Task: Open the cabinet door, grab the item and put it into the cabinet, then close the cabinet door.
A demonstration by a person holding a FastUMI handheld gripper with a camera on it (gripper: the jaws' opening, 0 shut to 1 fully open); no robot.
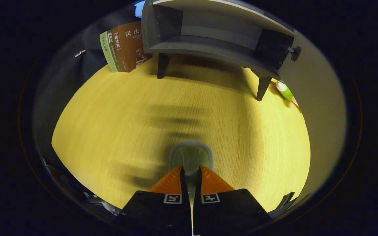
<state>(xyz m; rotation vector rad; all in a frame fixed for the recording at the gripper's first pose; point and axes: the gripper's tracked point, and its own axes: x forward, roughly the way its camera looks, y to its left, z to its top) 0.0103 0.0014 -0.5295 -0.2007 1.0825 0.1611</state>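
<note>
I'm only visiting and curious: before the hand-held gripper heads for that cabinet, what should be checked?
1. Grey-rimmed item sits between the hand-held gripper fingers, both pressing on it: ok.
2. Cabinet front open, inside visible: ok.
3. Room on the visible cabinet floor: ok.
4. Table stretch from the fingers to the cabinet is bare: ok.
5. Books and green object lie aside of that path: ok.
6. Firmness of the grip: cannot tell.
</note>
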